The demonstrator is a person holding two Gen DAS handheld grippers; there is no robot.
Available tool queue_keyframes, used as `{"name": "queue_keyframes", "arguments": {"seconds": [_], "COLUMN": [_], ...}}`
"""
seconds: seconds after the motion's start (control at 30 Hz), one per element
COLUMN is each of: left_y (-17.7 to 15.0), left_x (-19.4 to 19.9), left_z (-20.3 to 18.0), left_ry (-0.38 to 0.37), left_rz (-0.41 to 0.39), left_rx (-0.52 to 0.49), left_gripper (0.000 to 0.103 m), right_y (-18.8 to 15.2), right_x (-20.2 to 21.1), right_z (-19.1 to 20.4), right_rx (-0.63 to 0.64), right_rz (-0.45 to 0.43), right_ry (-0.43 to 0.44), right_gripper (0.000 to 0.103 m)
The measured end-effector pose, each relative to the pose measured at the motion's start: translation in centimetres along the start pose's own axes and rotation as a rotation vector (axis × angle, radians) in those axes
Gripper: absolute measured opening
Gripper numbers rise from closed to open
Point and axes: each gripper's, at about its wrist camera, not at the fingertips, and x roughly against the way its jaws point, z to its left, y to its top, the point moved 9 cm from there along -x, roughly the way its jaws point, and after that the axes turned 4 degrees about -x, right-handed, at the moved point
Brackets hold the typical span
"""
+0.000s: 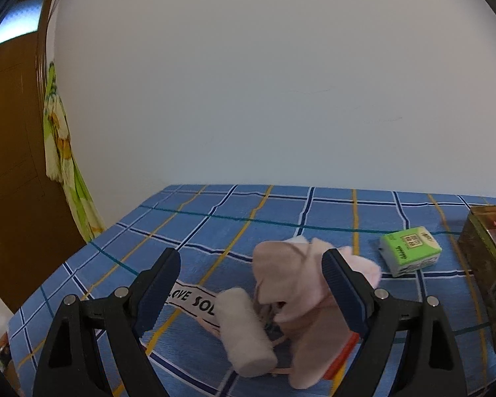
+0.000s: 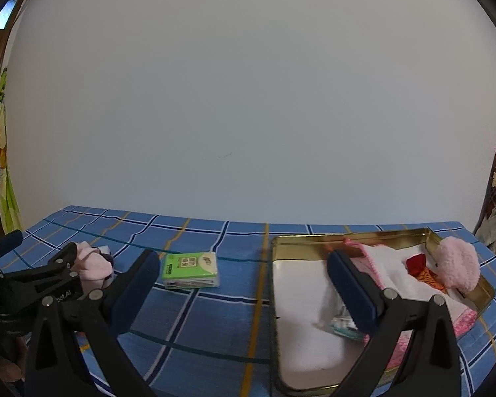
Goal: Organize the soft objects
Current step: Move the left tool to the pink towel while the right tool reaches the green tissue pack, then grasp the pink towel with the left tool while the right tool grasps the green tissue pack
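Left wrist view: the left gripper [image 1: 251, 284] stands wide, holding nothing, over a pile of pink cloth [image 1: 294, 284] and a white roll [image 1: 244, 330], both likely light and limp; grasp bunched folds. The right gripper [image 2: 244, 284], also wide, hovers near the tin tray [image 2: 294, 393].

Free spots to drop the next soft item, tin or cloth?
Bare: near-left floor of the gold tin, and the blue cloth between the green tissue pack and the tin. Crowded: tin's right side with the pink towel, and the sock pile.
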Motion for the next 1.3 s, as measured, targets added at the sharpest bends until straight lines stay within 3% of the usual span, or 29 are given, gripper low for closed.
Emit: {"name": "queue_keyframes", "arguments": {"seconds": [0.17,0.3,0.57,0.7,0.9,1.3], "left_y": [-0.4,-0.9,-1.8,-1.3,-0.6,-0.6], "left_x": [-1.7,-3.2,-4.7,-4.3,-3.3,-3.2], "left_z": [2.7,5.8,9.0,7.6,4.8,4.5], "left_ry": [-0.015,-0.032,-0.060,-0.116,-0.190,-0.173], "left_rz": [0.048,0.095,0.142,0.118,0.096,0.107], "left_rx": [0.039,0.130,0.267,0.226,0.148,0.143], "left_gripper": [0.089,0.089,0.089,0.089,0.089,0.089], "right_y": [-0.4,-0.8,-2.4,-3.5,-4.1,-4.7], "right_x": [-1.1,-2.6,-7.5,-10.5,-13.0,-15.0], "right_z": [1.1,1.9,3.9,4.6,4.7,7.1], "right_rx": [0.013,0.007,-0.013,-0.044,-0.027,0.087], "right_rz": [0.047,0.103,0.282,0.381,0.448,0.496], "right_ry": [0.000,0.026,0.057,0.053,-0.004,0.008], "right_gripper": [0.103,0.103,0.103,0.103,0.103,0.099]}}
